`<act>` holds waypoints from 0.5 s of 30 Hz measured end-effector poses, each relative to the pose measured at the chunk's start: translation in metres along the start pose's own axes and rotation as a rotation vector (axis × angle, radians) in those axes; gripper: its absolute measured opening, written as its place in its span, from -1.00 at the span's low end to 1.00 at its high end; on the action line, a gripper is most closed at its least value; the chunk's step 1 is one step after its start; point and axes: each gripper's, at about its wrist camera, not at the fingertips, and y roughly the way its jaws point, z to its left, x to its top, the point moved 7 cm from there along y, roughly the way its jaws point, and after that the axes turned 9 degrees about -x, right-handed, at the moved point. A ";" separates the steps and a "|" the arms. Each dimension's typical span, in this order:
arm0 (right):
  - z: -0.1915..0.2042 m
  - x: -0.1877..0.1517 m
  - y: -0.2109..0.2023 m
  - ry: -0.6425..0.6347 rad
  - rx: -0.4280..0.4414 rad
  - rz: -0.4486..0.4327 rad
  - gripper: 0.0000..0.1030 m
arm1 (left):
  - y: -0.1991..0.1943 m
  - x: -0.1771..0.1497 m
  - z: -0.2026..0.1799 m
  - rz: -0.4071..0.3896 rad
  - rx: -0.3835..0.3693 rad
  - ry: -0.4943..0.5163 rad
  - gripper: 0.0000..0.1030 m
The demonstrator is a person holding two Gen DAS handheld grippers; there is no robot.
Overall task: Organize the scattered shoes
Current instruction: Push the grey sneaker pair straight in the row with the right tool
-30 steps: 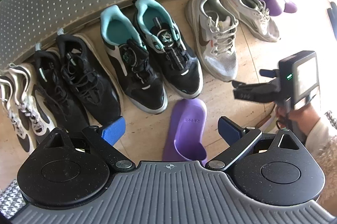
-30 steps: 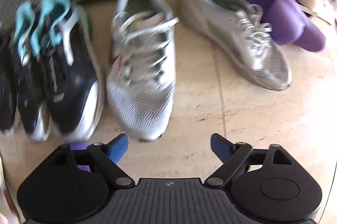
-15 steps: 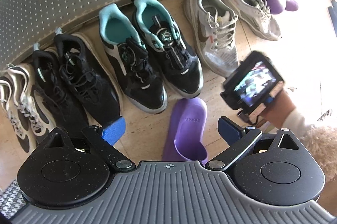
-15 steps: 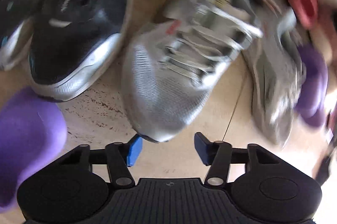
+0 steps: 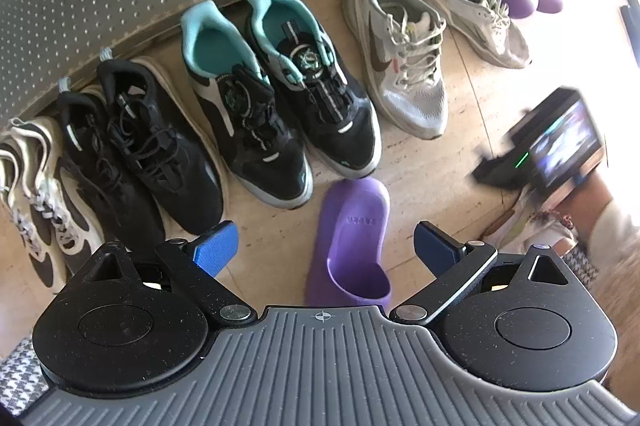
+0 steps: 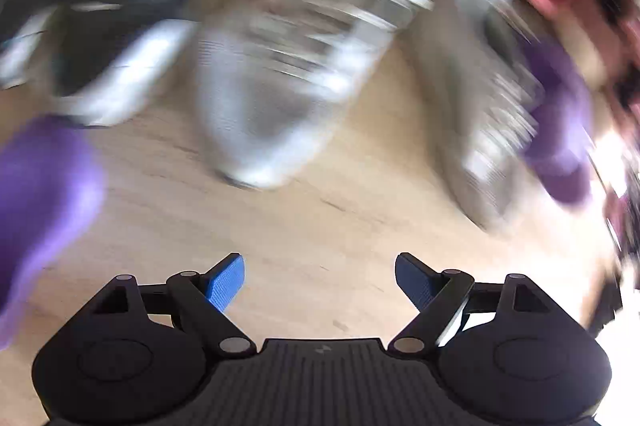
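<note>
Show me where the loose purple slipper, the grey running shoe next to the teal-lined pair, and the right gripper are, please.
purple slipper (image 5: 354, 226): left wrist view, on its footbed.
grey running shoe (image 5: 404, 66): left wrist view, on its laces.
right gripper (image 6: 319, 280): right wrist view, midway between its open fingertips.

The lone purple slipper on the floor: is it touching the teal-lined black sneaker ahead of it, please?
Apart. The left wrist view shows bare floor between the purple slipper toe and the teal-lined black sneaker.

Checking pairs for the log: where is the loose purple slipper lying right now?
In the left wrist view the purple slipper lies alone on the floor, out of the row, just in front of the teal-lined black sneakers.
</note>
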 end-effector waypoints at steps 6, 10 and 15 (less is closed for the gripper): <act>-0.087 0.012 0.014 0.255 0.010 -0.071 0.80 | 0.012 -0.001 0.005 0.035 0.010 -0.014 0.89; -0.089 0.036 0.040 0.209 0.064 -0.098 0.81 | 0.020 0.001 0.010 0.062 0.013 -0.041 0.89; -0.091 0.062 0.058 0.213 0.108 -0.143 0.81 | 0.031 0.003 0.013 0.098 0.013 -0.060 0.89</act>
